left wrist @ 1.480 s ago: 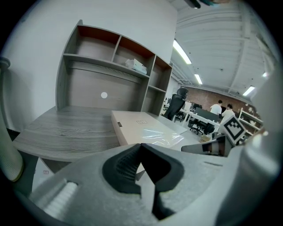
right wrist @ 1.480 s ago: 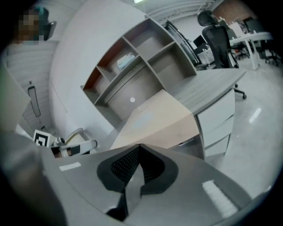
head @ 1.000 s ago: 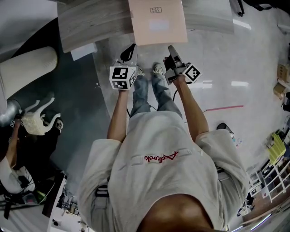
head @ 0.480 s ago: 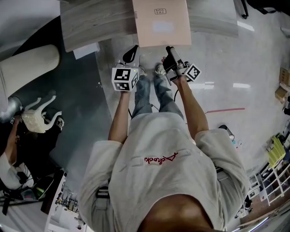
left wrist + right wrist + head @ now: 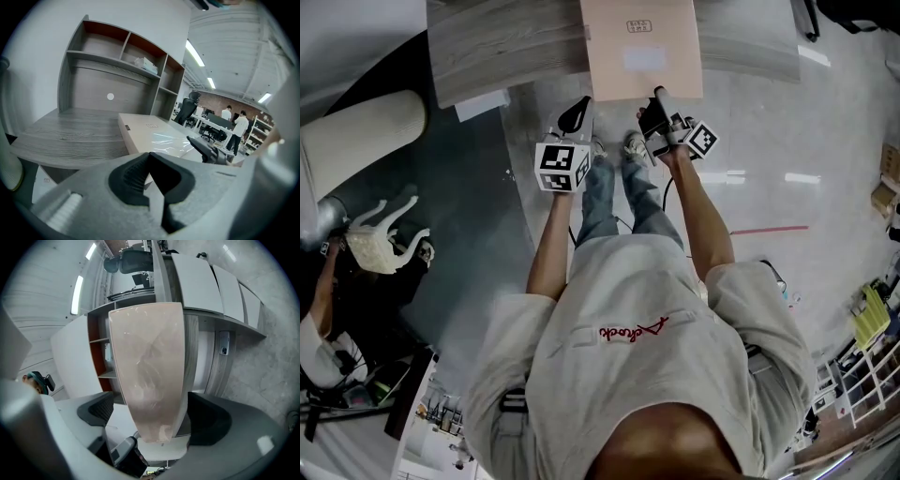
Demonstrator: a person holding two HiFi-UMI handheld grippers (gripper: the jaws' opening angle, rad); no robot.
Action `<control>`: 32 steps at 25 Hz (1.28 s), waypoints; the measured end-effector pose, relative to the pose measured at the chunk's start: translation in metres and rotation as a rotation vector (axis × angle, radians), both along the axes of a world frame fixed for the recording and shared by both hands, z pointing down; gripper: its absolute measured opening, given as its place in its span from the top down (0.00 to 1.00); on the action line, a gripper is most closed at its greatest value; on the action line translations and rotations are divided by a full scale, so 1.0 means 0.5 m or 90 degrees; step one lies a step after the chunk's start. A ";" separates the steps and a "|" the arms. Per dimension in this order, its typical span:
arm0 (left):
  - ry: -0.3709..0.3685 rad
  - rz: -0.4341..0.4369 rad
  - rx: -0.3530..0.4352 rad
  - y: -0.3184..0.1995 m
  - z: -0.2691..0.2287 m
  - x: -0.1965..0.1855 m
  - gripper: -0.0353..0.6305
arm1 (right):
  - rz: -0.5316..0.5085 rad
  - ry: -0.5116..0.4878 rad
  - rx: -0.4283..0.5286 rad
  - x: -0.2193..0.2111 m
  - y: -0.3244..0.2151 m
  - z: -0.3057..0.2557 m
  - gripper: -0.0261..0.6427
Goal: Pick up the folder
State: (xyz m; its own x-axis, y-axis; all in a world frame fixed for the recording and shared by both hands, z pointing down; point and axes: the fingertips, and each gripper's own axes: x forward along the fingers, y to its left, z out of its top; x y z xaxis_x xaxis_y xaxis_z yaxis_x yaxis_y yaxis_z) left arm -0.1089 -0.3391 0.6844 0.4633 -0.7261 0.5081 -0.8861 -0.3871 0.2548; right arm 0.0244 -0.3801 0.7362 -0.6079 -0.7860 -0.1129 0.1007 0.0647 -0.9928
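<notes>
On the grey desk [image 5: 487, 47] the pink folder [image 5: 642, 47] is laid flat, its near end jutting past the desk's front edge. That end is straddled by the right gripper [image 5: 661, 111], whose jaws have just been opened wide and are not pressed on it. The left gripper [image 5: 574, 114], closed and empty, is held just before the desk. Clamping and lifting are judged not yet done.

The folder [image 5: 642, 47] is a pale pink, flat, closed rectangle with 1 small printed label near its far end. It lies flat on the grey wood-grain bench [image 5: 502, 47], long side running away from the person, its near end jutting past the bench's front edge.
</notes>
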 end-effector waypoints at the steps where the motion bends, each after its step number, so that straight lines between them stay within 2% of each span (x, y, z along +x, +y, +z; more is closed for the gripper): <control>1: 0.001 0.000 0.000 0.000 0.002 0.000 0.95 | 0.001 0.000 -0.001 -0.002 -0.006 0.000 0.23; 5: 0.001 -0.001 -0.002 0.000 0.005 -0.005 0.95 | -0.009 0.015 0.000 -0.009 -0.029 0.003 0.26; 8: 0.002 -0.002 -0.001 -0.005 0.006 -0.009 0.95 | -0.003 0.019 -0.004 -0.009 -0.046 0.006 0.32; 16: -0.001 -0.006 -0.007 -0.008 0.006 -0.024 0.95 | 0.021 0.014 -0.012 -0.008 -0.072 0.007 0.40; 20: 0.000 -0.007 -0.006 -0.009 0.002 -0.026 0.95 | 0.019 0.044 -0.003 -0.006 -0.068 0.008 0.51; 32: 0.001 -0.012 0.012 -0.008 -0.023 -0.025 0.95 | 0.016 0.048 -0.014 -0.004 -0.042 -0.006 0.53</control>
State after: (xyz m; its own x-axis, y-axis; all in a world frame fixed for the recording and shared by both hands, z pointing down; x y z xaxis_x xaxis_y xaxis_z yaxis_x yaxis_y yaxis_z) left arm -0.1216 -0.3432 0.6730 0.4501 -0.7442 0.4935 -0.8930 -0.3750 0.2490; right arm 0.0225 -0.4012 0.7334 -0.5944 -0.8026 -0.0505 0.0249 0.0444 -0.9987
